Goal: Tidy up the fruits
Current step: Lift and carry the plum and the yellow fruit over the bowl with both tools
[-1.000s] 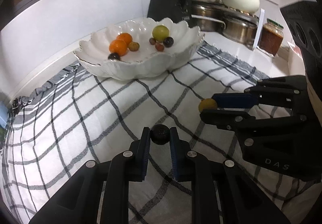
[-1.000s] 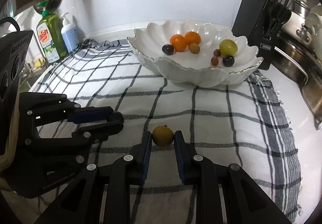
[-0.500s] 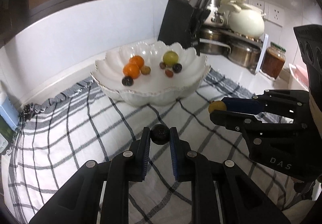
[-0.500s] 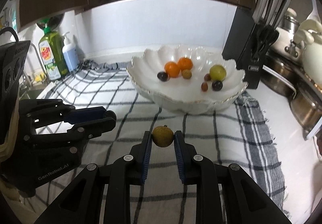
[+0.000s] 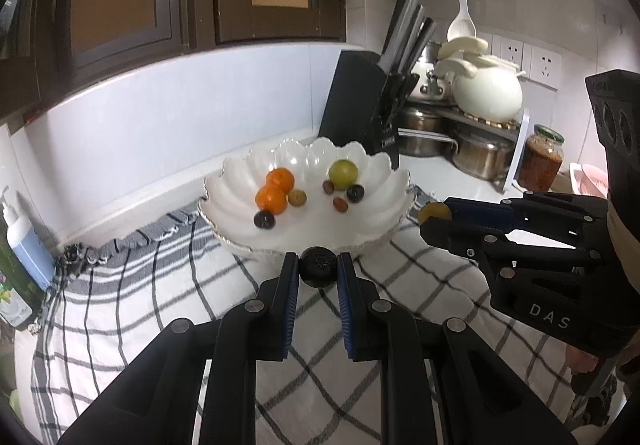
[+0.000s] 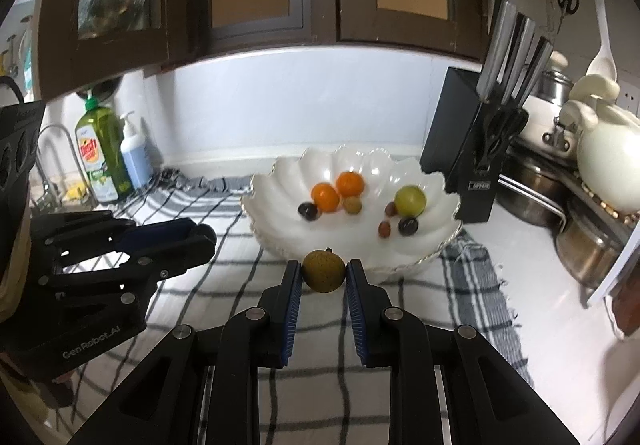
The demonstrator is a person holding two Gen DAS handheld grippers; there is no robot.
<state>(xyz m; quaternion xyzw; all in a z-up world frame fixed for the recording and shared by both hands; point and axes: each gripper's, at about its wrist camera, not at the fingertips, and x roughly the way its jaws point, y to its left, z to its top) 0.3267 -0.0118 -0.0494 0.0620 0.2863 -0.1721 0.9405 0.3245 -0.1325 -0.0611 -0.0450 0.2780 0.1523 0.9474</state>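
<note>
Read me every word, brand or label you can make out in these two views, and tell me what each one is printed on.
"DAS": white letters on the body of the right gripper, seen from the left wrist.
"GenRobot_AI": white letters on the body of the left gripper, seen from the right wrist.
Green dish soap bottle: red and yellow label, too blurred to read.
Knife block: small white tag, too small to read.
Blue pump bottle and red jar: nothing legible.
</note>
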